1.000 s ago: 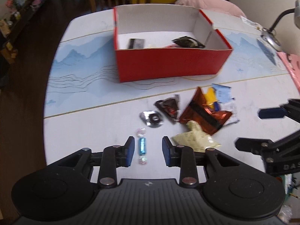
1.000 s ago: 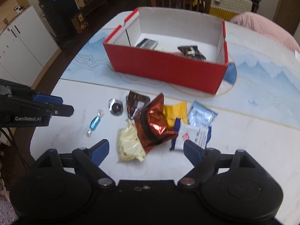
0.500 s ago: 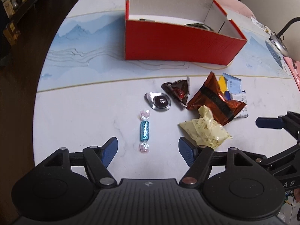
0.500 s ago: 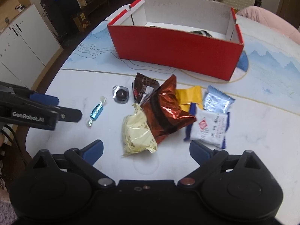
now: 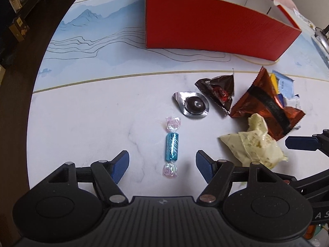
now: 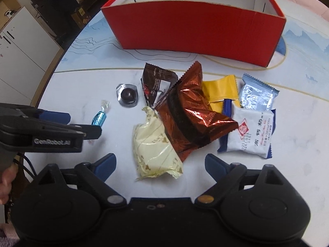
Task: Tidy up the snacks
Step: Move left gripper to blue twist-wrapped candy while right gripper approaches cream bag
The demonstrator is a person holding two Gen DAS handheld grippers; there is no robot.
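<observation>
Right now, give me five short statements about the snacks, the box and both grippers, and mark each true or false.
1. The left gripper is open, astride the blue twist-wrapped candy. True.
2. The right gripper grips the cream packet. False: open, holding nothing.
3. The copper foil bag overlaps the yellow packet. True.
4. The foil chocolate cup sits inside the red box. False: it lies on the table.
5. The candy is unwrapped. False: both ends are twisted shut.

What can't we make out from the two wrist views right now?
- Contents of the red box: both views, hidden behind its near wall.
- Yellow packet: right wrist view, lower part under the copper foil bag; a sliver in the left view.
- Blue twist candy: right wrist view, near end hidden by the left gripper.
- Small print on the white packet: too small.
</observation>
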